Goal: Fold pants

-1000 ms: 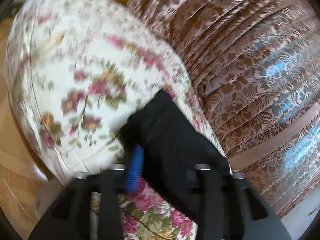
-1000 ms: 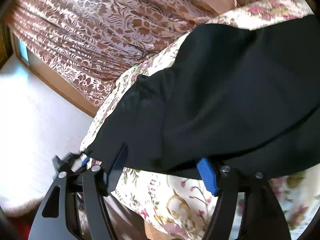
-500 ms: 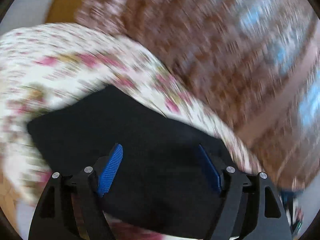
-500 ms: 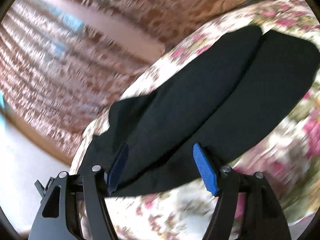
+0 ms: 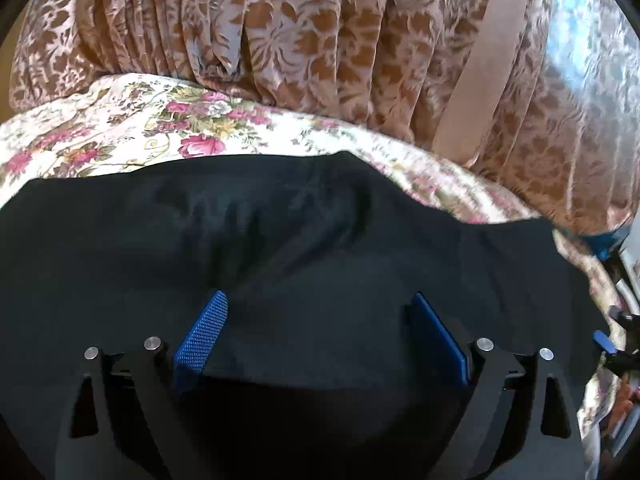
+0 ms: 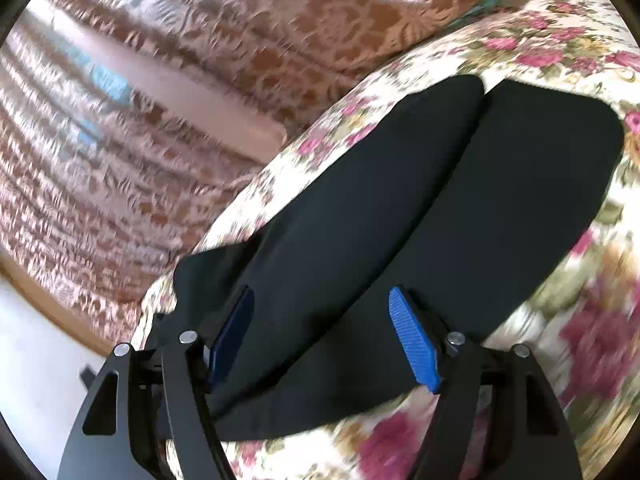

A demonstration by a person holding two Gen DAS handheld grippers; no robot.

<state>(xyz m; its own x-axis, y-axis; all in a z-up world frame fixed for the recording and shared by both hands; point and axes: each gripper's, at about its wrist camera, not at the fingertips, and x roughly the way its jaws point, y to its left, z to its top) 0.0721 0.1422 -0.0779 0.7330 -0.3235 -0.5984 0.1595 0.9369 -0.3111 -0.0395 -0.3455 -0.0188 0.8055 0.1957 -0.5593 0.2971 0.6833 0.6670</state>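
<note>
Now we have the black pants [image 5: 304, 248] spread flat on a floral bedspread [image 5: 132, 128], and both tools are empty above them. Starting on our left, the left hand-held gripper [image 5: 320, 320] stands wide, its blue pads [image 5: 202, 332] apart over the broad dark cloth and gripping nothing. From that view the fabric fills the lower half of the frame, with faint wrinkles near the middle and a far edge that runs close to the patterned curtain [image 5: 320, 32].

Moving right, the right hand-held gripper [image 6: 322, 328] is also wide, poised over the near end of the garment where the two legs [image 6: 400, 184] lie side by side, a seam line between them, reaching away toward the far corner of the bed.

We judge the cloth to be light, soft and limp, so it will sag and drag unless pinched at an edge or corner; a hem or the waistband would be the surest hold, taken through both layers.

For room, the bedspread shows bare beyond the legs on the right side, which would suit a fold. The curtain crowds the far side, and the bed's edge drops to a pale floor [image 6: 36, 360] at left of the right view.
</note>
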